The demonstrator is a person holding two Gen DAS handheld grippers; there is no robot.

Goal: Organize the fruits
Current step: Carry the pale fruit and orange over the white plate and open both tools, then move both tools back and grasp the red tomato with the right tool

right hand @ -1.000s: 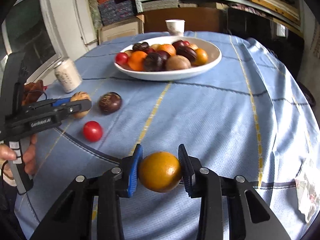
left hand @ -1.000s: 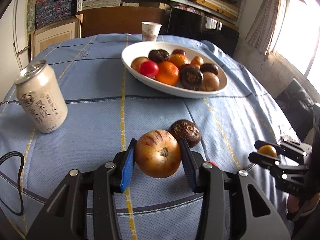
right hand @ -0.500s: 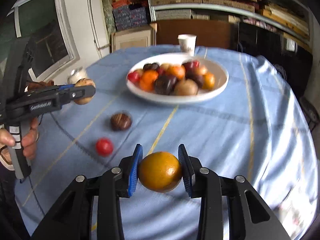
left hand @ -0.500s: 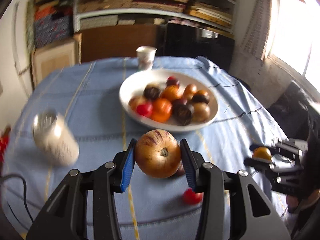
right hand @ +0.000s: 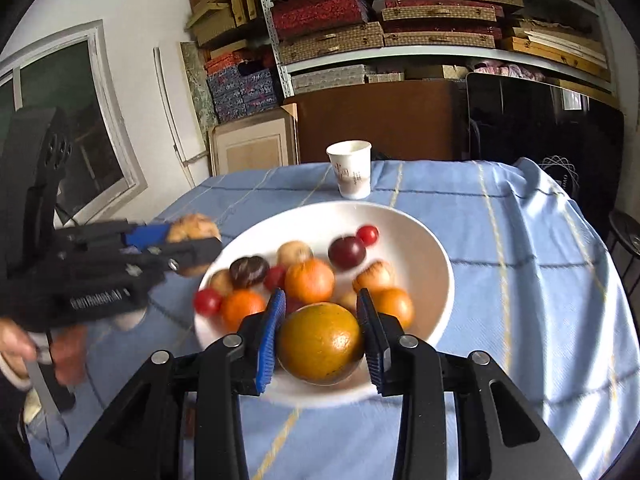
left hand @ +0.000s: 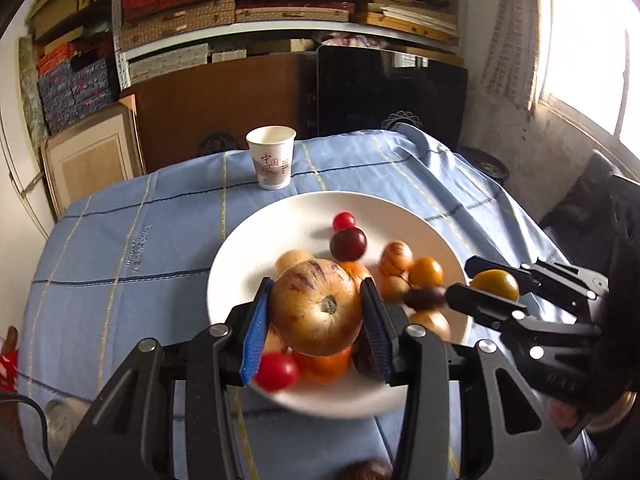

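Now your left gripper (left hand: 316, 314) grips a tan striped fruit (left hand: 316, 308) over the white bowl (left hand: 256, 240); right gripper (right hand: 320, 340) grips an orange fruit (right hand: 320, 342) w/ both above its near rim.

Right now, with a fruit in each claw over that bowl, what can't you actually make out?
- Left wrist view: the striped fruit hides the fruits beneath it in the bowl.
- Left wrist view: a dark fruit is cut off by the bottom edge.
- Right wrist view: the paper cup print is blurred.
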